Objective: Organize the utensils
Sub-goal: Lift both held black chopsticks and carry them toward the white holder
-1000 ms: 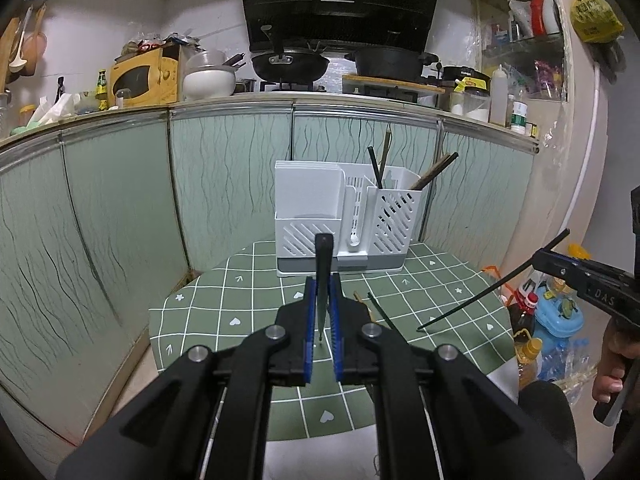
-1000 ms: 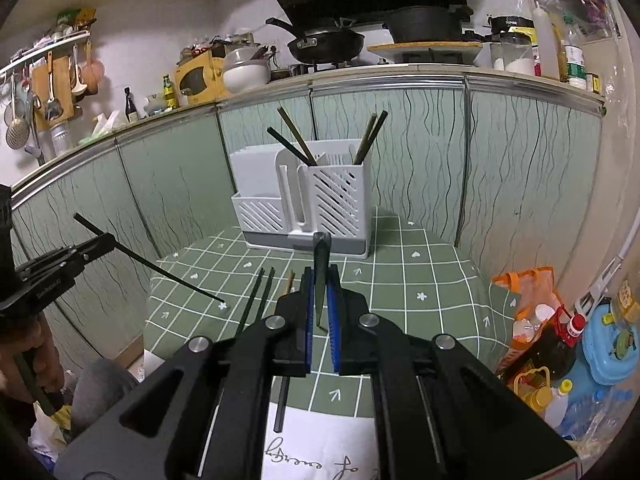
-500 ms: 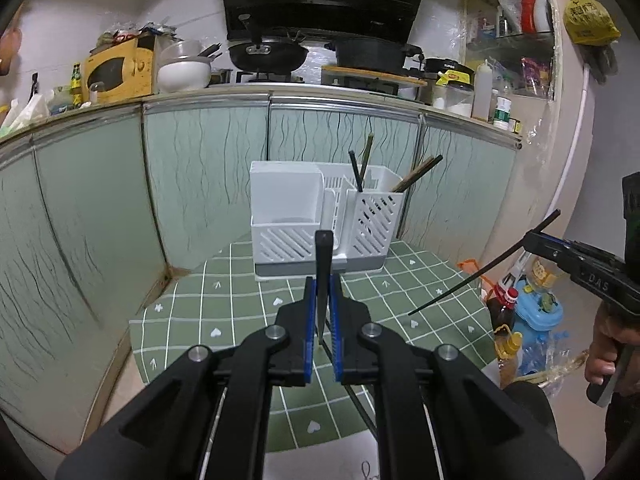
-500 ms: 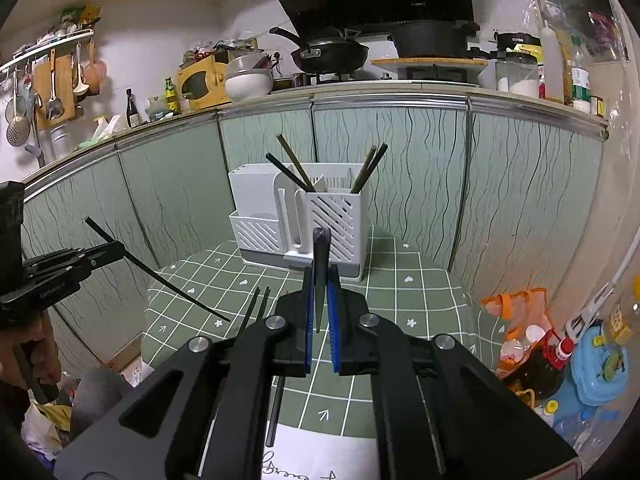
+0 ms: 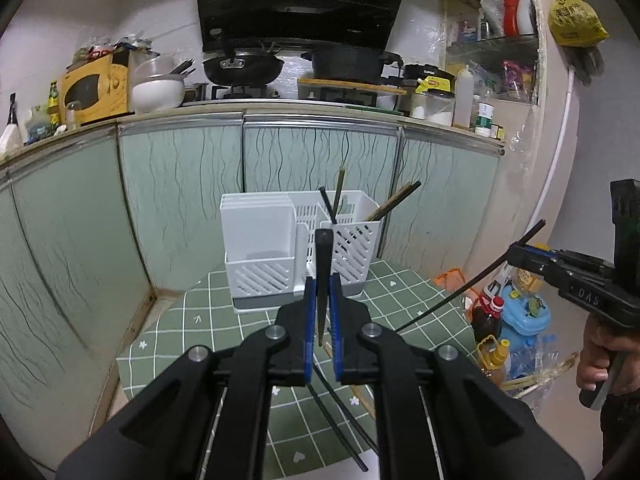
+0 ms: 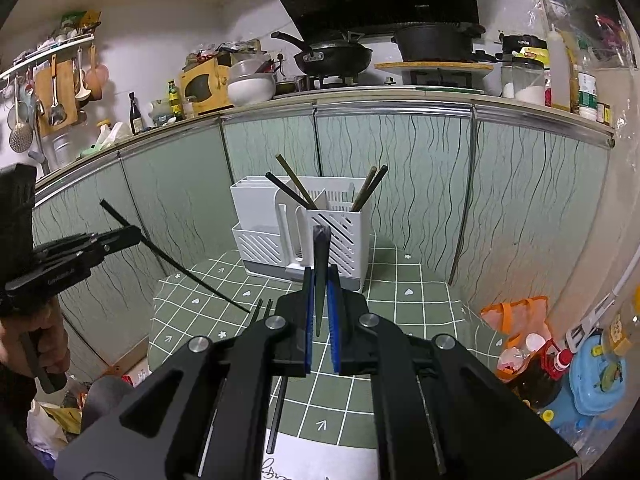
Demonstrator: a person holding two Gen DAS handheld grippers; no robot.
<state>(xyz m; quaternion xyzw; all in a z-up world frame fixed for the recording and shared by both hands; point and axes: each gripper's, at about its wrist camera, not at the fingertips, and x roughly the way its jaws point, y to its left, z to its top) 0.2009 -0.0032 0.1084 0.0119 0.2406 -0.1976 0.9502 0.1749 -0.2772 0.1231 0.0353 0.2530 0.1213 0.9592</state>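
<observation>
A white slotted utensil holder (image 5: pixel 300 252) stands at the back of a small green checked table (image 5: pixel 224 328); several chopsticks lean in its right compartment. It also shows in the right wrist view (image 6: pixel 312 232). My left gripper (image 5: pixel 322 312) is shut on a black chopstick (image 5: pixel 323 264), held above the table. My right gripper (image 6: pixel 320 304) is shut on another black chopstick (image 6: pixel 321 264). Each gripper appears in the other's view with its chopstick slanting down (image 5: pixel 472 280) (image 6: pixel 176 260). Loose chopsticks (image 5: pixel 340 400) lie on the table.
Green cabinet fronts (image 5: pixel 180 200) stand behind the table, under a counter with pans and a yellow microwave (image 5: pixel 96 88). Bottles and a blue toy (image 5: pixel 520 312) crowd the floor to the right. A white paper (image 6: pixel 320 460) lies at the table's near edge.
Both grippers have risen and drawn back a little with their chopsticks; the holder sits lower in both views. The grips are unchanged.
</observation>
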